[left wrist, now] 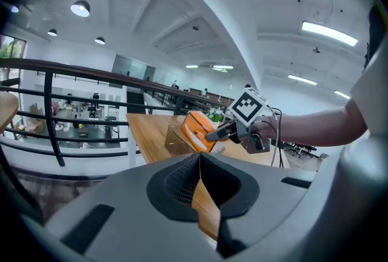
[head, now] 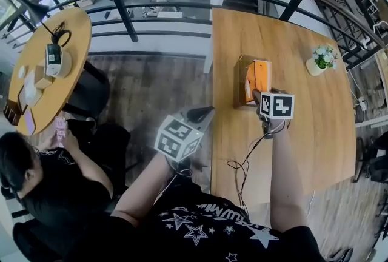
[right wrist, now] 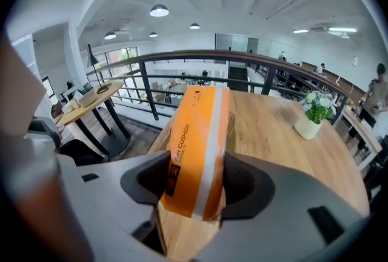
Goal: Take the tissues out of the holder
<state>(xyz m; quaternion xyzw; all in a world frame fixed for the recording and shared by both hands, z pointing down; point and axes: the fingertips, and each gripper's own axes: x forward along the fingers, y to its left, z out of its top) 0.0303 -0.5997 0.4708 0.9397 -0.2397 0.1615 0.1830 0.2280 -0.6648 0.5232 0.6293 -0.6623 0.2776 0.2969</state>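
An orange tissue pack (head: 257, 80) stands upright in a clear holder (head: 240, 82) on the wooden table (head: 303, 133). My right gripper (head: 259, 97) reaches it from the near side. In the right gripper view the tissue pack (right wrist: 200, 151) fills the gap of the right gripper (right wrist: 197, 179), and both pads touch its sides. My left gripper (head: 203, 114) hangs off the table's left edge, apart from the holder. The left gripper (left wrist: 200, 185) has its jaws together with nothing in them, and its view shows the tissue pack (left wrist: 195, 128) and right gripper (left wrist: 215, 132) ahead.
A small potted plant (head: 319, 60) stands at the table's far right. A dark railing (head: 121, 6) runs behind the table. A round table (head: 48, 67) with small items and a seated person (head: 36, 176) are at the left. A cable (head: 242, 170) trails over the table's near part.
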